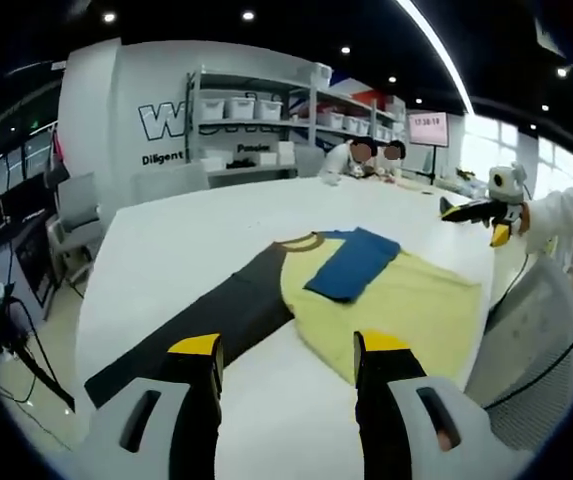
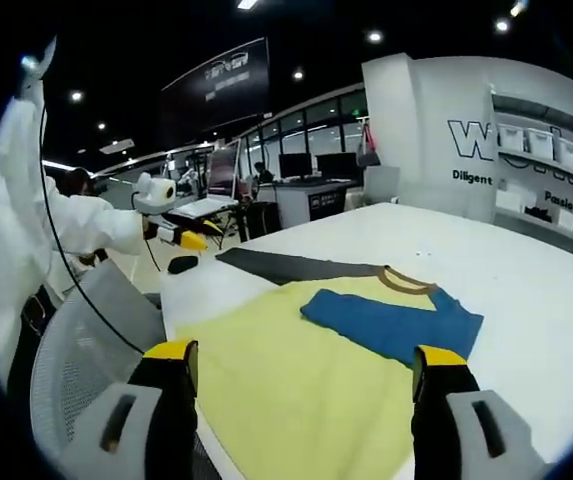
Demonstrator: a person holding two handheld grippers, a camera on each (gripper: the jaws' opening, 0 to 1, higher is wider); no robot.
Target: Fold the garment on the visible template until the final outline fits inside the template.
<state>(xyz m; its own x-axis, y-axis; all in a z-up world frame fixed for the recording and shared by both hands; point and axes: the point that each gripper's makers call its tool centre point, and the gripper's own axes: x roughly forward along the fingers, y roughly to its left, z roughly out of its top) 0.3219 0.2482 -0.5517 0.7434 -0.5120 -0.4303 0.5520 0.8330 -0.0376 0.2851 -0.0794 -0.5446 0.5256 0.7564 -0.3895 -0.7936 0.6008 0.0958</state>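
A yellow shirt point(image 1: 396, 300) lies on the dark template point(image 1: 206, 320), one blue sleeve point(image 1: 351, 262) folded in at 12 o'clock; both grippers point(image 1: 291, 350) point(image 2: 306, 360) hover released, folding unfinished.

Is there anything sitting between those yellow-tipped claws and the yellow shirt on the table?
Nothing visible does. In the left gripper view, bare white table lies between the open left gripper and the yellow garment. In the right gripper view, the open right gripper hangs directly over the yellow cloth.
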